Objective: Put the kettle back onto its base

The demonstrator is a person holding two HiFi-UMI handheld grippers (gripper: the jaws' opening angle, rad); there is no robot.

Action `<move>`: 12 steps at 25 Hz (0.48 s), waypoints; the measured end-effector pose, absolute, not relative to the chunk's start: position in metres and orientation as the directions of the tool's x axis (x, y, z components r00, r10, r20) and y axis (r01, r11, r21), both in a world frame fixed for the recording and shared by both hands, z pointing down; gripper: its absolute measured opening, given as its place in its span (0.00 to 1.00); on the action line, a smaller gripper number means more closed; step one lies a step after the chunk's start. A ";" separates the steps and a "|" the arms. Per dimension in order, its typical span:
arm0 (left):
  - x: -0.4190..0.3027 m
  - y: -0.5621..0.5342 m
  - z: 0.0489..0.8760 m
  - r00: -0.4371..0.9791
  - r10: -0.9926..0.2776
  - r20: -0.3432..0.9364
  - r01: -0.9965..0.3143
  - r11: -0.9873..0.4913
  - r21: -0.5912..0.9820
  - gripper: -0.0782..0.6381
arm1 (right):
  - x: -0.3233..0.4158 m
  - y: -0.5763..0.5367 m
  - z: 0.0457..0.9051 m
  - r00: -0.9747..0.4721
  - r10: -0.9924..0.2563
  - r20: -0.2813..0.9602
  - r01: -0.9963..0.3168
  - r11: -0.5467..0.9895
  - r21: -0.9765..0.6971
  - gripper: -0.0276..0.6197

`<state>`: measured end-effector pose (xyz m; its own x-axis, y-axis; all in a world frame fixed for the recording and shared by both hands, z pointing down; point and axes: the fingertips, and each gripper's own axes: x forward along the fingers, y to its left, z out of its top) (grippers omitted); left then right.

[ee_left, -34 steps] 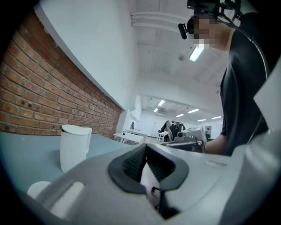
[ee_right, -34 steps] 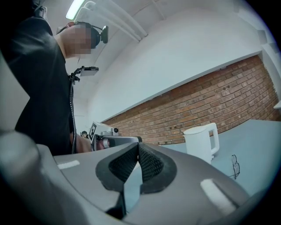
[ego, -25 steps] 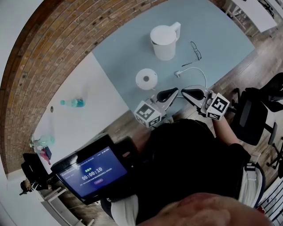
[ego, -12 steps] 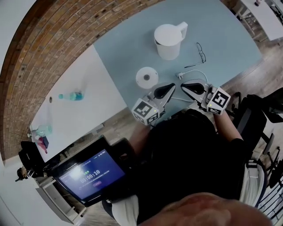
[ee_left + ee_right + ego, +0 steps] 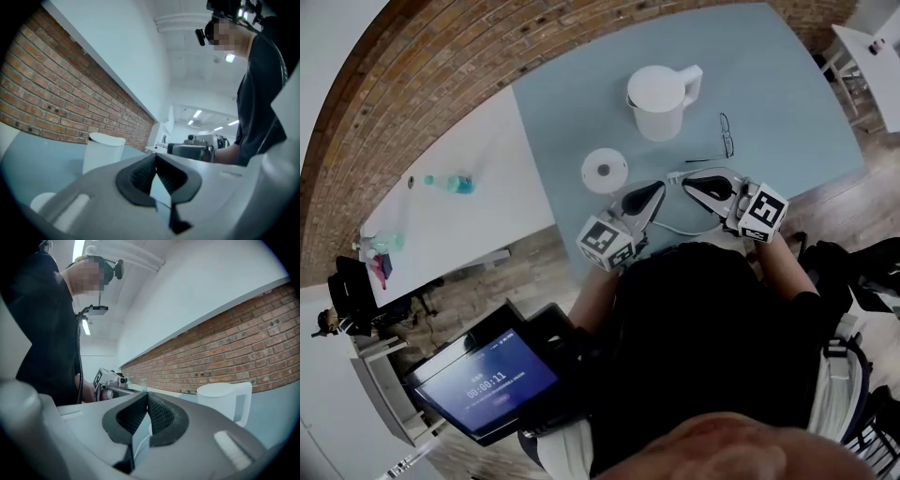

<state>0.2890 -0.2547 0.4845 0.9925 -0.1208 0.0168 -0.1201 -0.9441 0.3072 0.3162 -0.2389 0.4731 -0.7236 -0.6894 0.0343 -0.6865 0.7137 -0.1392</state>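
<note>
Room: a brick wall (image 5: pixel 422 84) runs behind a pale blue table (image 5: pixel 787 84); a white table (image 5: pixel 459 234) butts against its left side.
Kettle: the white kettle (image 5: pixel 661 103) stands upright on the blue table, lid on, with its handle on the right. It is off its base.
Base: the round white base (image 5: pixel 605 171) lies flat on the table, near the kettle but apart from it, closer to the person.
Left gripper: the left gripper (image 5: pixel 656 189) is held level just beside the base, its jaws pressed together with nothing between them.
Right gripper: the right gripper (image 5: pixel 686 181) is level too, its tip near the left one, jaws together and empty.
Nearby: glasses (image 5: pixel 724 136) lie to the right of the kettle, a white cable (image 5: pixel 670 228) loops under the grippers, and a bottle (image 5: pixel 450 183) lies on the white table.
</note>
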 end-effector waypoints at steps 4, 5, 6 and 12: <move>0.300 -0.250 0.484 0.988 -0.154 0.018 -0.153 -0.948 0.278 0.11 | 0.335 -0.235 0.474 -0.715 -0.698 0.025 -0.696 0.708 -0.121 0.05; 0.302 -0.250 0.483 0.987 -0.162 0.017 -0.161 -0.949 0.270 0.11 | 0.338 -0.234 0.474 -0.715 -0.699 0.024 -0.696 0.708 -0.119 0.05; 0.304 -0.251 0.481 0.985 -0.169 0.016 -0.167 -0.950 0.262 0.11 | 0.342 -0.233 0.474 -0.717 -0.697 0.024 -0.694 0.710 -0.115 0.05; 0.319 -0.244 0.475 0.980 -0.200 0.013 -0.196 -0.944 0.264 0.11 | 0.362 -0.227 0.476 -0.709 -0.705 0.017 -0.703 0.704 -0.100 0.05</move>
<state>0.3185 -0.2435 0.4754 0.9797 -0.2003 0.0127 -0.1965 -0.9443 0.2639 0.3625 -0.2268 0.4757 -0.7089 -0.7051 0.0173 -0.7029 0.7042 -0.1003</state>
